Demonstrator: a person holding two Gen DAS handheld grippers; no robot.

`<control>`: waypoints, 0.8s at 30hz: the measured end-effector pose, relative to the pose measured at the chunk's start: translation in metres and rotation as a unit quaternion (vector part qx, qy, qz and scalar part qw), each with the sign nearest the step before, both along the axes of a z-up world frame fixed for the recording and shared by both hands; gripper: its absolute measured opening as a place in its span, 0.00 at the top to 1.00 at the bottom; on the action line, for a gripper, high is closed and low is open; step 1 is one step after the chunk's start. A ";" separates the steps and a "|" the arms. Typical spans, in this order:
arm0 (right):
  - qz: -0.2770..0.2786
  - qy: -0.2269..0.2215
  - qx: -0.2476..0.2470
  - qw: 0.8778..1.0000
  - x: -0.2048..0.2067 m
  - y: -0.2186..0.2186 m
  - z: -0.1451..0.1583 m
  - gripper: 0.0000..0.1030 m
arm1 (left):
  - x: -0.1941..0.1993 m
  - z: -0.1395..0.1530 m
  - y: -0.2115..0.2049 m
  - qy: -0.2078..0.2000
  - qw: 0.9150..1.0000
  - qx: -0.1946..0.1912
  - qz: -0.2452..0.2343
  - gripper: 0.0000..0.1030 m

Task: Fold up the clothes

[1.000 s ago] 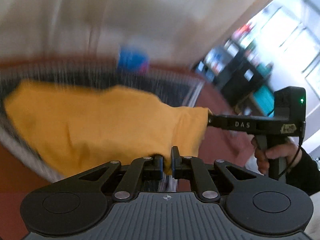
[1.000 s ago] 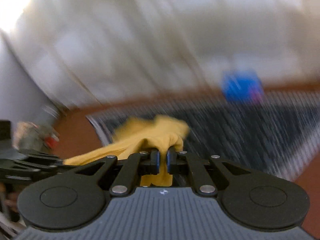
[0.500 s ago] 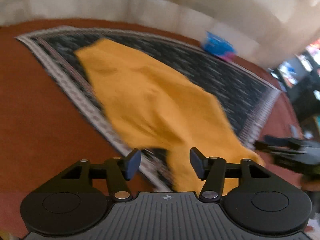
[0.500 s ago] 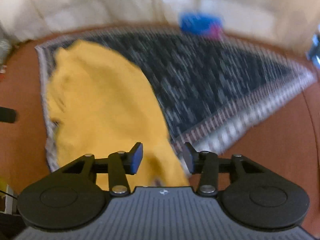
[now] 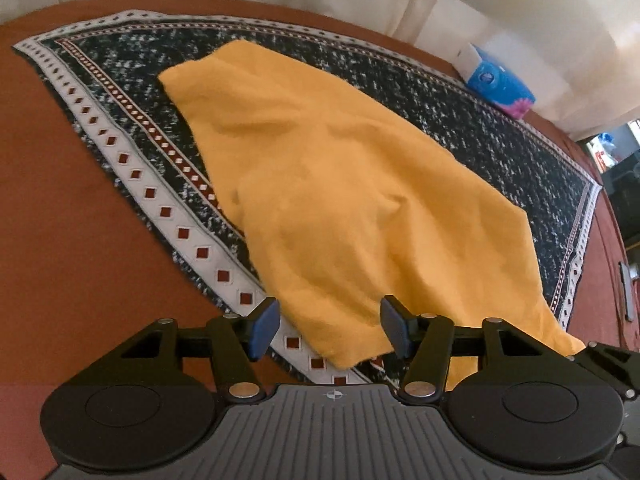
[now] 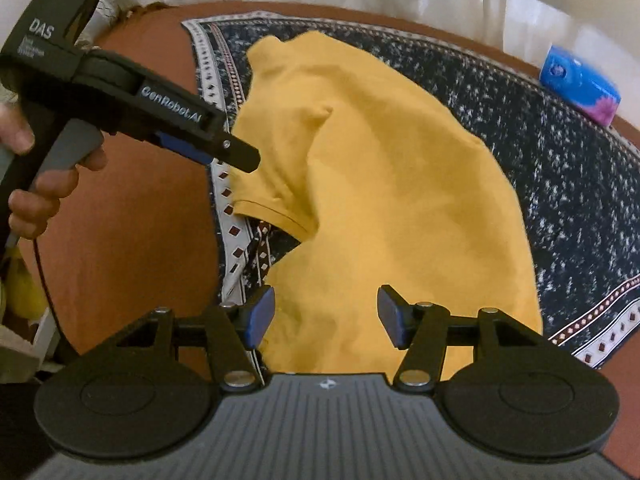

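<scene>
I see the shirt [image 5: 352,200], yellow, lying spread and rumpled on the mat [image 5: 120,128], which covers a red-brown surface [image 5: 60,240]. The shirt runs diagonally across the mat, one end reaching the mat's near border.

Left gripper [image 5: 326,330]: fingers spread wide, holding nothing. The shirt's near edge lies directly below and between the blue pads [image 5: 264,328]; I cannot tell whether they touch the cloth. The rest of the shirt extends ahead of this gripper, toward the mat's far side.

Right gripper [image 6: 326,320]: also spread wide and empty. The shirt's near end lies under it and fills the gap between its fingers. A sleeve [image 6: 276,204], hem visible, sticks out from the shirt toward the mat's left border.

In the right wrist view the left gripper shows from the side, held by a hand [image 6: 44,168], its tip just beside the sleeve, over the mat's border.

A blue packet [image 5: 500,80] sits at the mat's far edge, well apart from the shirt.
</scene>
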State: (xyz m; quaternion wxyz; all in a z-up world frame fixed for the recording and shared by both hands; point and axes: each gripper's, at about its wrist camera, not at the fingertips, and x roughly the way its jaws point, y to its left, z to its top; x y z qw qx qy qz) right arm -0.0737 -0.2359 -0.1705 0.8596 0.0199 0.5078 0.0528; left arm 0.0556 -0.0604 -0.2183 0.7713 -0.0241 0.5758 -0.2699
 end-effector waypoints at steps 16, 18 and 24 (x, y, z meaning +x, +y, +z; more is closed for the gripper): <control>-0.030 0.039 0.018 0.999 0.014 -0.009 -0.010 0.72 | 0.018 0.031 -0.006 -0.050 0.997 -0.027 -0.048 0.97; -0.024 0.029 0.014 0.999 0.012 -0.003 -0.006 0.62 | 0.014 0.021 -0.002 -0.038 0.998 -0.009 -0.047 0.71; 0.007 0.044 0.011 0.999 -0.002 0.020 -0.014 0.45 | 0.001 -0.007 0.015 0.008 1.000 0.005 -0.024 0.43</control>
